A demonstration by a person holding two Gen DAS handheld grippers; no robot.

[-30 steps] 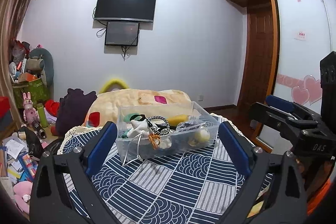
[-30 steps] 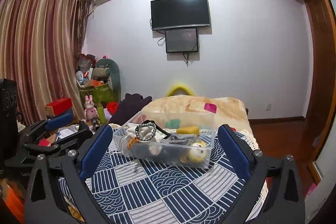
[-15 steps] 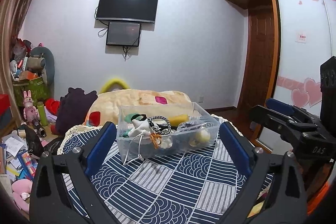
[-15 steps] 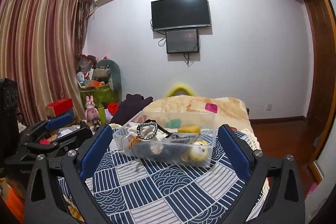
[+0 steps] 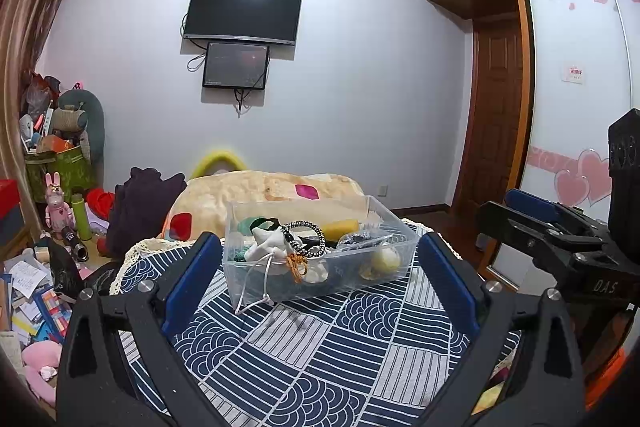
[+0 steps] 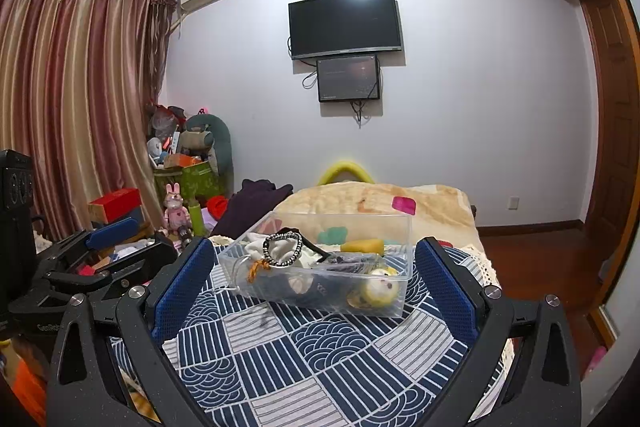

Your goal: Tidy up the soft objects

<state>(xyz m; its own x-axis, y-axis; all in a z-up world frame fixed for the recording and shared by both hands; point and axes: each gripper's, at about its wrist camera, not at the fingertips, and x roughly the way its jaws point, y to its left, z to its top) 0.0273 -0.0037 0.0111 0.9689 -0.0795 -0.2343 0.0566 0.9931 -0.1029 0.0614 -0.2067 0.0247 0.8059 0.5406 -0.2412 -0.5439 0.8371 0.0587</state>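
Soft bits, incl. a white star plush (image 5: pixel 267 242), beaded hair tie (image 5: pixel 303 239) and yellow sponge (image 6: pixel 362 246), sit piled in the clear plastic bin (image 5: pixel 394 227) on the patterned cloth (image 5: pixel 320 355), w/ a cord trailing over its wall. Left gripper (image 5: pixel 320 279) & right gripper (image 6: pixel 314 279) hang spread wide, holding nothing, framing the bin.
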